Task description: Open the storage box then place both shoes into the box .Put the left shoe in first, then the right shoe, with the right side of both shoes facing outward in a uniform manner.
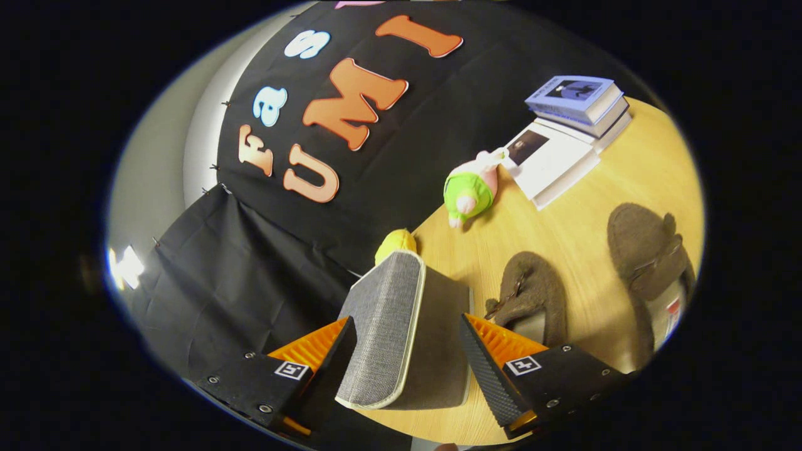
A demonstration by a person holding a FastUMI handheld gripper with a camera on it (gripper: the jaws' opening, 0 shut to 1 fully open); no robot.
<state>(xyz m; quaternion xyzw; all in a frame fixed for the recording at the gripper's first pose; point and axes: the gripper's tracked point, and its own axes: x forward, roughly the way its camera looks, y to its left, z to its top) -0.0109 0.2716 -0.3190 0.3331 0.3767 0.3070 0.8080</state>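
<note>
Grey storage box [391,326], lid raised on edge, between spread fingers of gripper [407,351], neither visibly pressing it. Brown shoes on wooden table [583,238]: nearer shoe [532,294] at 2 o'clock from box, farther shoe [648,263] beyond. Green plush toy [471,188] and stacked books [573,125] at 1 o'clock.

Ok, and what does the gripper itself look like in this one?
The gripper has two wedge-shaped fingers with ribbed inner faces, tapering to points. Each sits on a flat mount bearing a square marker tag and small screws. The fingers stand apart, flanking the grey fabric storage box lid.
</note>
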